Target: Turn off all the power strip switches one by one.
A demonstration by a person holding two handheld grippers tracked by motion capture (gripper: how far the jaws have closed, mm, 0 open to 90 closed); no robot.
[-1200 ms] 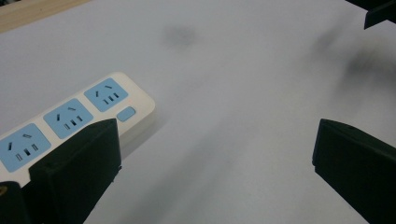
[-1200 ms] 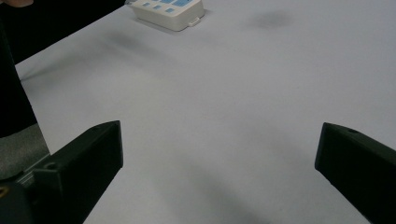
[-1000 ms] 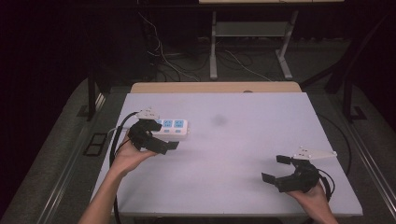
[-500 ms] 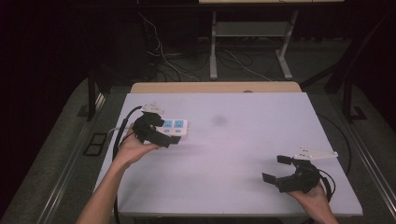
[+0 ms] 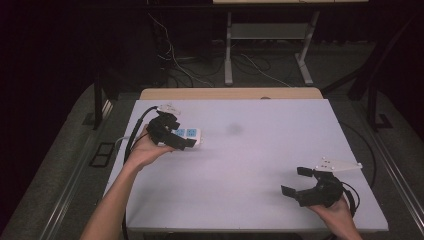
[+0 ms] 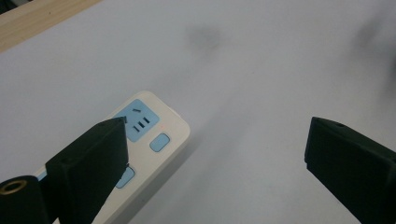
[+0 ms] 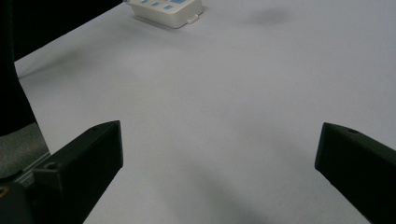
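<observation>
Spanning the view — pale table (image 5: 240,165), power strip (image 5: 187,134), dark floor (image 5: 60,150)

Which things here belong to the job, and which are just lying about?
In the job:
white power strip with blue sockets
left gripper, jaws open over it

Lying about:
right gripper, idle, open
dark smudge on white tabletop

Bright table (image 5: 260,150), dark surroundings (gripper views slightly soft).

Power strip (image 5: 189,135) lies on the table's (image 5: 260,150) far-left part.
</observation>
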